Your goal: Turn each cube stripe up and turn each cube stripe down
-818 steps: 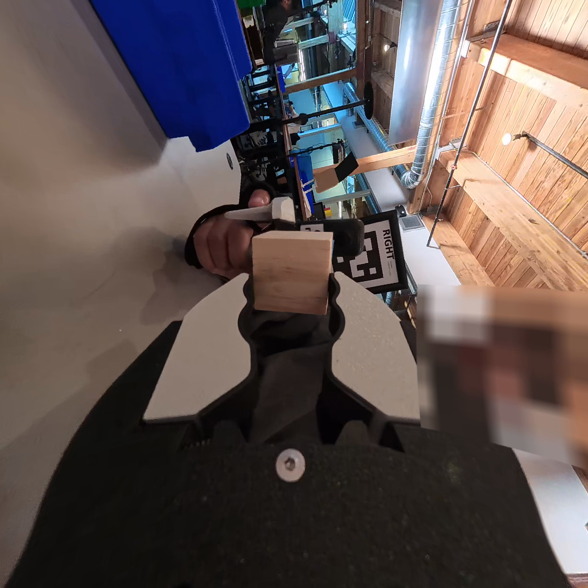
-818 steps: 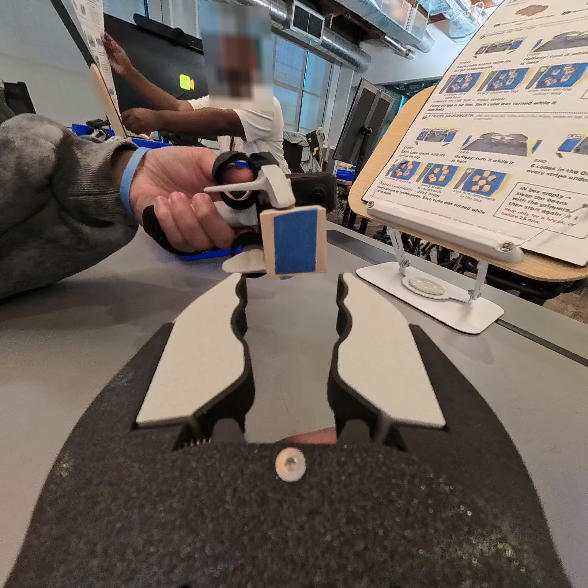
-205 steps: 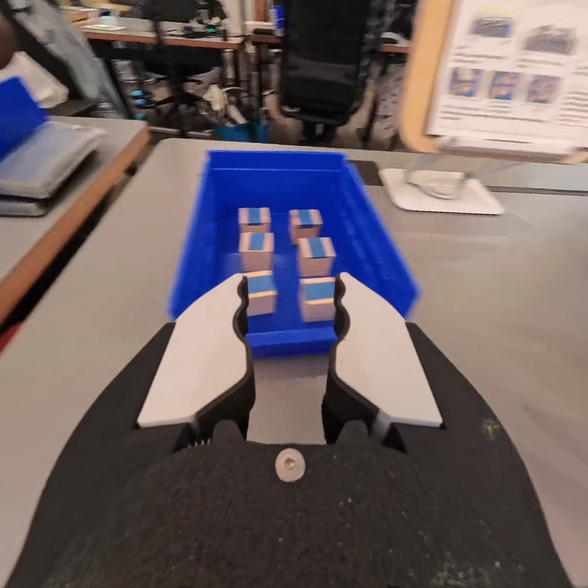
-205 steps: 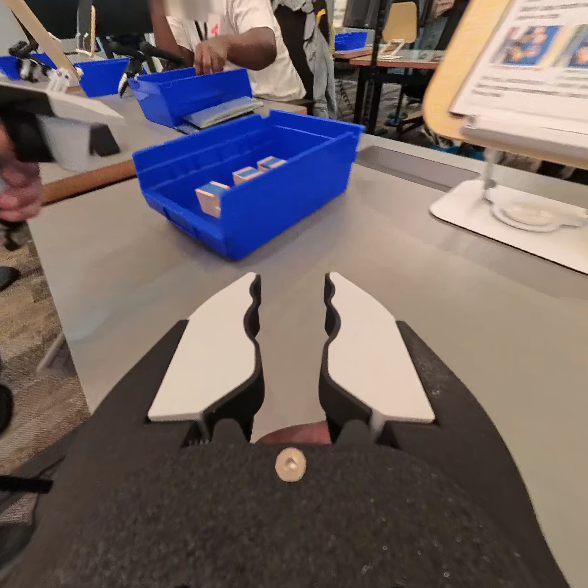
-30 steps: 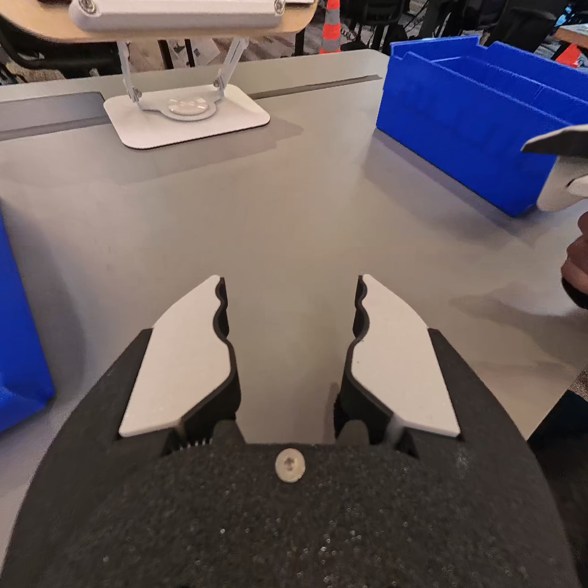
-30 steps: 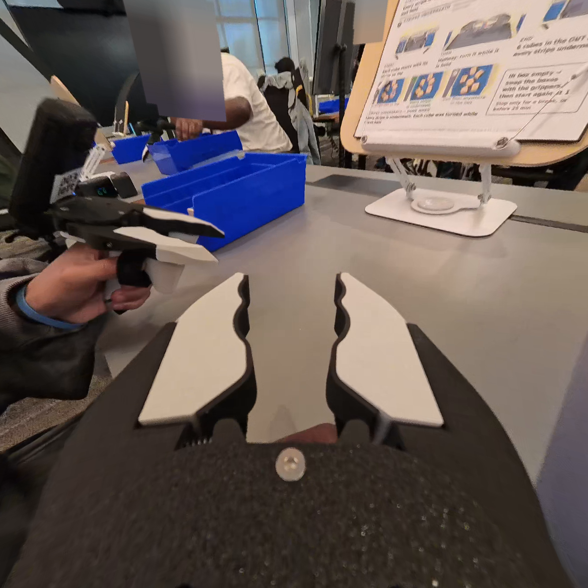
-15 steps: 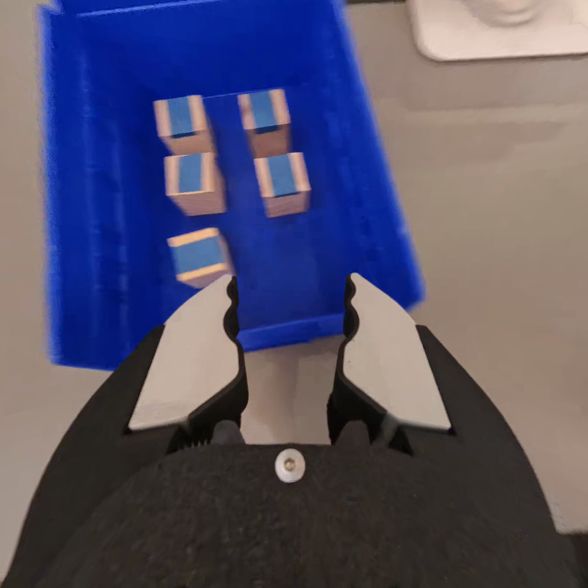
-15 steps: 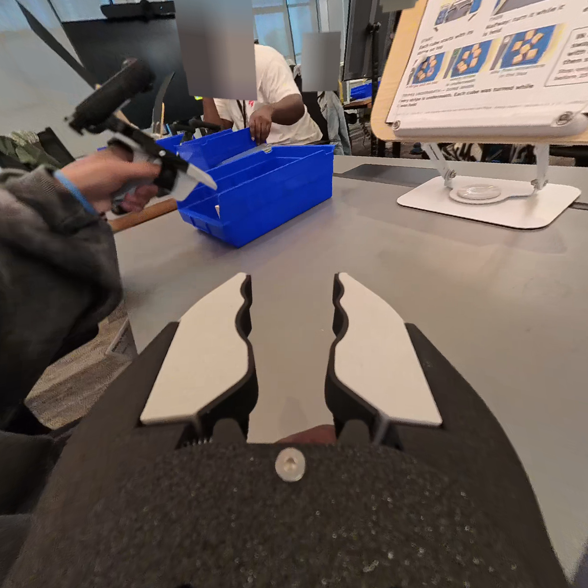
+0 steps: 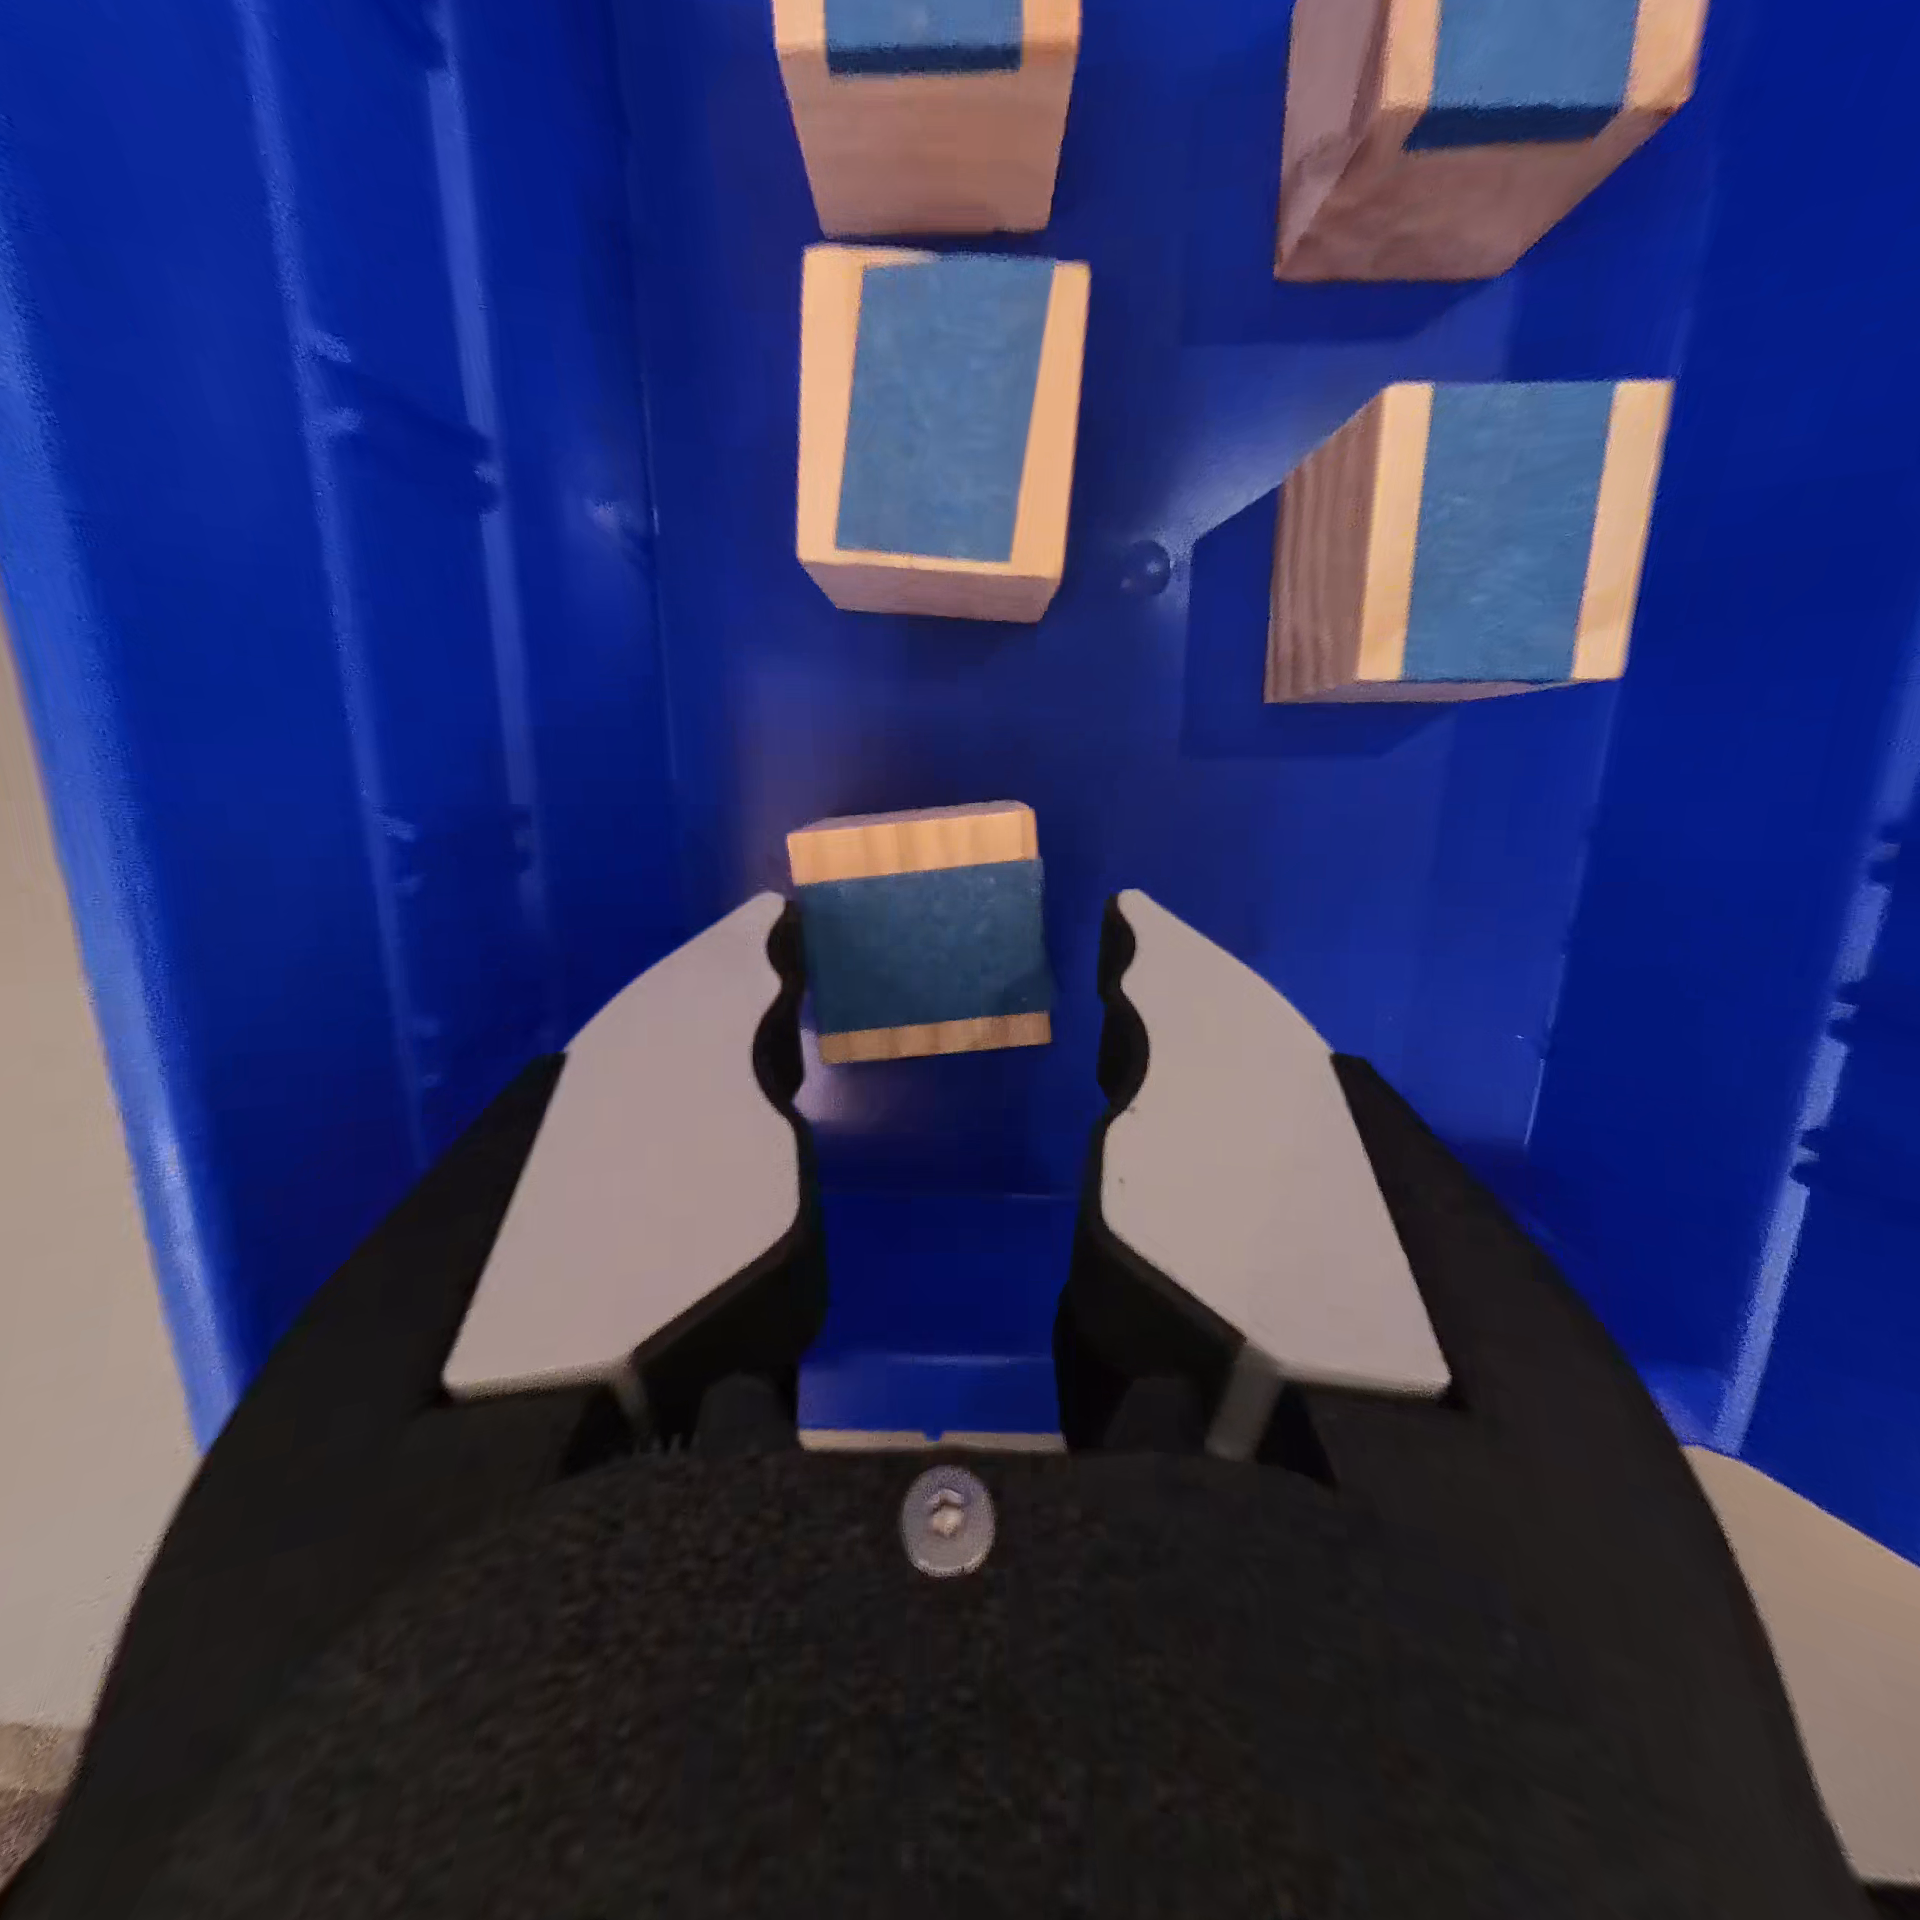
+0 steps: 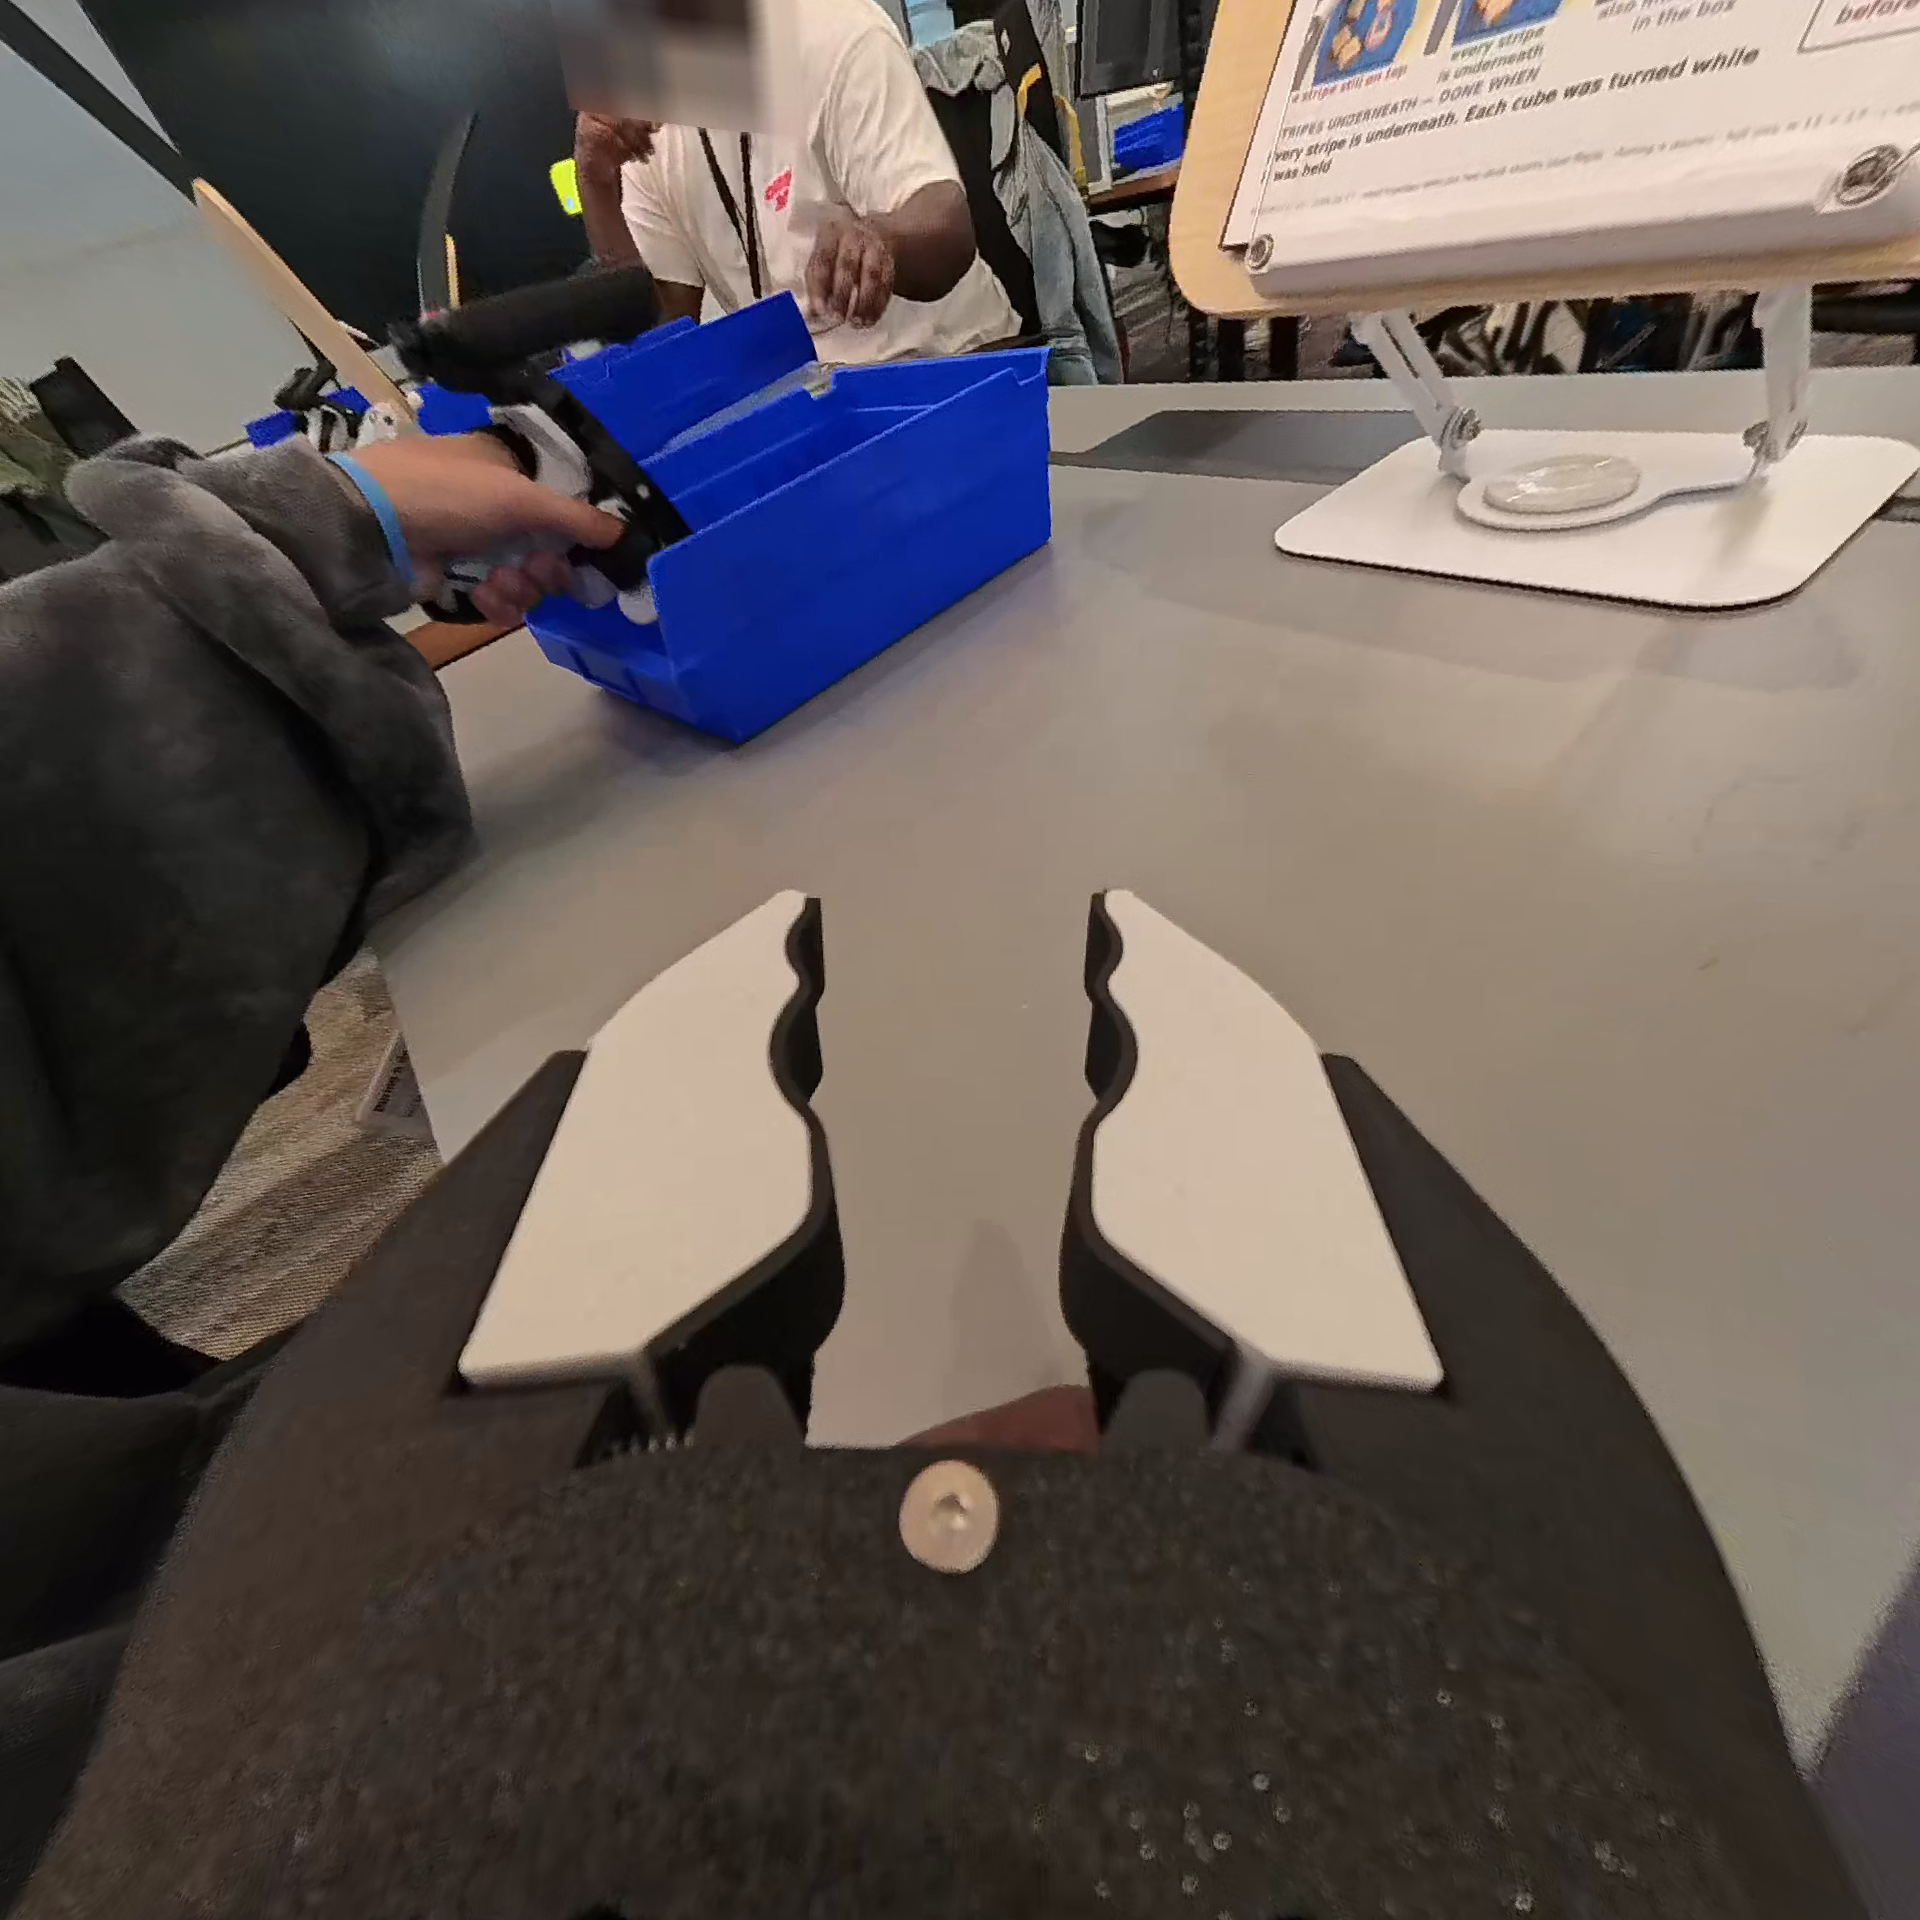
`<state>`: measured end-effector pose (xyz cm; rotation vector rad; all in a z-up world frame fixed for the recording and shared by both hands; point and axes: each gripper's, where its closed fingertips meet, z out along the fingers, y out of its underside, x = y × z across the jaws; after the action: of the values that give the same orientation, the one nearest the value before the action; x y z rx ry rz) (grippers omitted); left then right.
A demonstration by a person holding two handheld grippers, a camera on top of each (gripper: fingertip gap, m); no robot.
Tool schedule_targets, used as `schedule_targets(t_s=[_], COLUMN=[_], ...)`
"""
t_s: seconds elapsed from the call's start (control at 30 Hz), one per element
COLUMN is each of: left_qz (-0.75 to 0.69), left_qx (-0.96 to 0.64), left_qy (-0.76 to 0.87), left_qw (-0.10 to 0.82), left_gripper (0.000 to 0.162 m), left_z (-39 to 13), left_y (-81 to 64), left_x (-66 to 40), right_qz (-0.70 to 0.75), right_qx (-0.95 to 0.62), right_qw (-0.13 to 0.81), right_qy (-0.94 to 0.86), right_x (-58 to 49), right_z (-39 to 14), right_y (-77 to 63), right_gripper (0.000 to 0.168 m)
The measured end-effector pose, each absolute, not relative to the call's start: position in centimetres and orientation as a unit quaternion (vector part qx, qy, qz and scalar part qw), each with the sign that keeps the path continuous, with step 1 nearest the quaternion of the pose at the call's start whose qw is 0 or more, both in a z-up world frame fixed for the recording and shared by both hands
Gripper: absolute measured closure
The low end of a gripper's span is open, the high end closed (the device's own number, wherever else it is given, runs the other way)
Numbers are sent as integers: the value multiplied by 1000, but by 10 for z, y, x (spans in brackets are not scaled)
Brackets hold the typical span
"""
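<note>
In the left wrist view a blue bin holds several wooden cubes, all stripe up. My left gripper is open, down inside the bin, with its fingertips either side of the nearest cube; the left finger is against the cube and the right stands a little off it. Beyond lie a cube straight ahead and another to the right. My right gripper is open and empty over the grey table. In the right wrist view the left gripper reaches into the bin.
A white stand with an instruction board stands at the table's back right. A person in a white shirt works at another blue bin behind. My grey sleeve fills the left side.
My left gripper has dropped into the bin and now has the nearest cube between its open fingers. The right gripper has stayed open over the table.
</note>
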<state>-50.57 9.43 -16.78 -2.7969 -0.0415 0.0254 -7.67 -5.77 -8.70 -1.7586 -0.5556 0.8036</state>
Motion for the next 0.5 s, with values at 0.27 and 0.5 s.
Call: schedule_targets(t_s=[0.27, 0.5], left_qz=[-16, -128], left_qx=[-985, -940], left_qy=[-8, 29], left_qw=[174, 313], left_gripper=[117, 117], left_z=[-164, -73], left_y=[90, 96], left_x=[-505, -459], right_qz=[350, 349], right_qx=[-739, -732], right_qw=[526, 539], right_qy=[-234, -227], right_x=[-80, -75], right_z=[-88, -80], right_y=[-60, -57], right_gripper=[120, 122])
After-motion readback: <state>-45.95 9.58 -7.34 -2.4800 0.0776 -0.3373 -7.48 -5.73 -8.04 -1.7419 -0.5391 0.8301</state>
